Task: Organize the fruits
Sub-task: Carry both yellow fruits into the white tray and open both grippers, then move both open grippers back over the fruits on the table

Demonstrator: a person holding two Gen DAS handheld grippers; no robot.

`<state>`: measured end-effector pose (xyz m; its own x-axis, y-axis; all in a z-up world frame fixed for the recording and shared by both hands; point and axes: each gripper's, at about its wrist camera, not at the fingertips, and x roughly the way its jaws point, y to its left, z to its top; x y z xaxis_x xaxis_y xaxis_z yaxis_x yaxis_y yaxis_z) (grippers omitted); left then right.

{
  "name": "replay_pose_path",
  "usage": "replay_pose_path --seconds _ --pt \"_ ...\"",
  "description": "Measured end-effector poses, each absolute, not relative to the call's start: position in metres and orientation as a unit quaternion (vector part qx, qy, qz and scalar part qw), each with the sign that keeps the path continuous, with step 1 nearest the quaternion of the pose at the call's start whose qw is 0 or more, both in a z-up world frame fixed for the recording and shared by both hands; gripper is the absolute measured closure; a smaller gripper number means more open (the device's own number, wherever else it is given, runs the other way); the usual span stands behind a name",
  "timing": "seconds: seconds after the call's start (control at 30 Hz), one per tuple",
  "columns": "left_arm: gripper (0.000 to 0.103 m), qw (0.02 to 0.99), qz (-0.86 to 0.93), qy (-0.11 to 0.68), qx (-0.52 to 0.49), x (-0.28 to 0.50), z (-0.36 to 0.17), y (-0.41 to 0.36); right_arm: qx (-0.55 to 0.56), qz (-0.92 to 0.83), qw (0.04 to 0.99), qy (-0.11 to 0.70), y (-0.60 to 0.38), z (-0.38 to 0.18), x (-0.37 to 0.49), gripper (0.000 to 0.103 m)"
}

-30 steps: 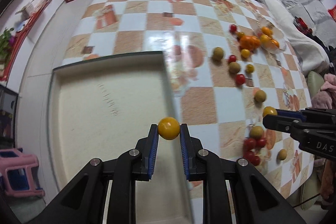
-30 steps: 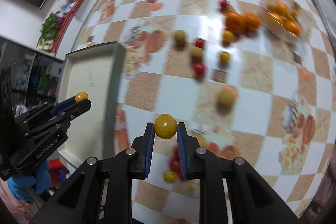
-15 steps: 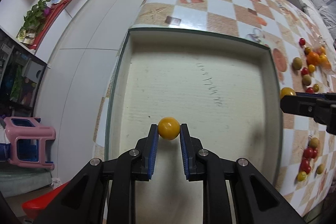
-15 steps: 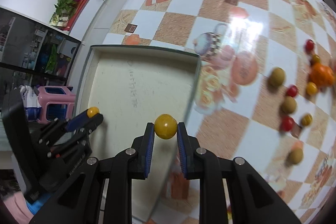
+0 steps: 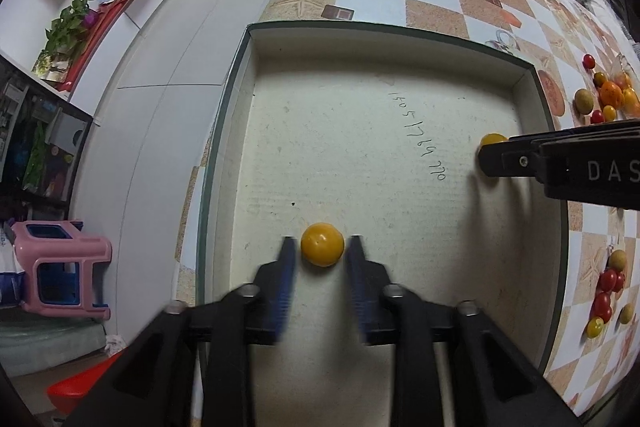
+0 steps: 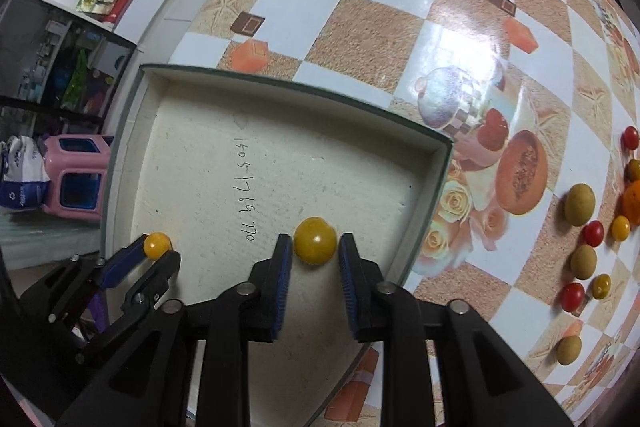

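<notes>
Where the checkered tablecloth ends — white floor, pink stool.

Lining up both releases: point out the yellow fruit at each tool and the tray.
Left yellow fruit (image 5: 322,244), left wrist view, centre of fruit.
Right yellow fruit (image 6: 315,240), right wrist view, centre of fruit.
Tray (image 5: 360,37), left wrist view, far rim.

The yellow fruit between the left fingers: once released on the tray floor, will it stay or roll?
The yellow fruit is round and smooth, so it probably rolls easily. The tray floor looks flat with raised walls, which should likely contain it.
</notes>
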<state>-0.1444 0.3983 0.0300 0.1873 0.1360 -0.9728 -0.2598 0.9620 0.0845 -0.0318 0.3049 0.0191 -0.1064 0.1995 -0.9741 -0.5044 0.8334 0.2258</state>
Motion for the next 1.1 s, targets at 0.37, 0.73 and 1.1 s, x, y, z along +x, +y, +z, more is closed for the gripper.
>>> replay_pose_path --seconds 0.37,0.73,1.1 --pt "0.012 0.77 0.128 0.625 -0.034 -0.158 0.039 0.39 -0.065 0.273 0.688 0.669 0.316 0.044 -0.026 0.014" --pt "0.012 0.777 0.079 0.624 0.005 -0.157 0.058 0.341 -0.014 0.194 0.724 0.662 0.213 0.069 -0.037 0.013" --pt "0.012 0.8 0.021 0.598 0.035 -0.119 0.095 0.281 0.047 0.07 0.724 0.685 0.076 0.054 -0.069 0.013"
